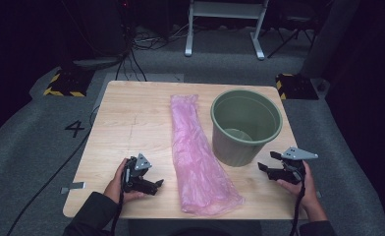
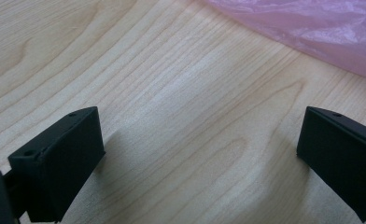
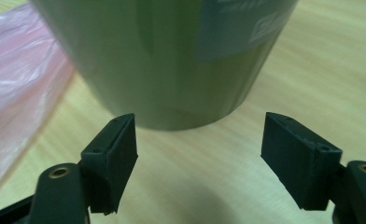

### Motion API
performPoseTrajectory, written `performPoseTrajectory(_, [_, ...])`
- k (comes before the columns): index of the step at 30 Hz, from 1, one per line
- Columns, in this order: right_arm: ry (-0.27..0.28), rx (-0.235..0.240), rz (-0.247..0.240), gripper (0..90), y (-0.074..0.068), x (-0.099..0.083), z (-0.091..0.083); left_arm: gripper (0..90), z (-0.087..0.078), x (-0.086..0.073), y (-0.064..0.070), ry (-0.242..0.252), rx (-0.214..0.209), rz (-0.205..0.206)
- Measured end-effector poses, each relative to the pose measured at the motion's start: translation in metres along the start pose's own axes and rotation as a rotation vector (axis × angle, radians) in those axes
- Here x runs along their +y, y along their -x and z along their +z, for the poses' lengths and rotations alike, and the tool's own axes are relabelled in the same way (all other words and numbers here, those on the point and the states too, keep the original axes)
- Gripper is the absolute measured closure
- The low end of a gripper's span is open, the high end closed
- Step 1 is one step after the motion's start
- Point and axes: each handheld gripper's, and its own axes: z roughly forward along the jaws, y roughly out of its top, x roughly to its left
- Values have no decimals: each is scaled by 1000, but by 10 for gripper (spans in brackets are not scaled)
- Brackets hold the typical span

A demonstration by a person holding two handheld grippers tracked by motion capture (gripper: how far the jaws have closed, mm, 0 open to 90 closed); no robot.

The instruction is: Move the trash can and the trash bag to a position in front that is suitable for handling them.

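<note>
Two tongs gape empty: from above, bag point(image 1: 198, 157) lies between left tongs point(image 1: 157, 185) and right tongs point(image 1: 265, 168); left view, bag point(image 2: 307, 28) ahead-right, thin film likely slipping; right view, bin point(image 3: 167, 60) ahead, easily knocked.

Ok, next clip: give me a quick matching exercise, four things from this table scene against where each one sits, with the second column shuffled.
Things:
1. pink plastic bag
2. green bucket
3. left gripper
4. right gripper

Places:
A. upright on the table's right half
B. near the front edge, left of the bag, jaws open
C. lying lengthwise down the middle
D. in front of the bucket's base, jaws open

Pairs: 1-C, 2-A, 3-B, 4-D
</note>
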Motion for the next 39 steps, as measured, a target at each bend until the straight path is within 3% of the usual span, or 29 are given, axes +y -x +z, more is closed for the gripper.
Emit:
performPoseTrajectory(4, [25, -25, -12, 323, 8, 9, 2, 5, 1, 1, 3, -2, 6, 4])
performPoseTrajectory(8, [42, -11, -9, 319, 14, 13, 4, 4, 2, 2, 7, -1, -3, 9])
performPoseTrajectory(11, [37, 5, -59, 309, 17, 21, 4, 4, 3, 3, 8, -1, -13, 14])
performPoseTrajectory(15, [42, 23, -62, 292, 18, 24, 6, 4, 3, 3, 8, 0, -16, 12])
performPoseTrajectory(18, [44, 26, -70, 291, 17, 25, 7, 4, 3, 3, 8, 0, -16, 12])
performPoseTrajectory(22, [57, 64, -89, 253, 13, 30, 10, 5, 3, 3, 8, 0, -18, 13])
performPoseTrajectory(23, [78, 110, -103, 230, 11, 34, 12, 4, 3, 3, 7, -3, -20, 16])
performPoseTrajectory(24, [83, 127, -111, 201, 10, 36, 12, 4, 3, 3, 7, -3, -21, 17])
performPoseTrajectory(39, [61, 119, -142, 181, -1, 56, 33, 5, 3, 4, 8, -4, -18, 28])
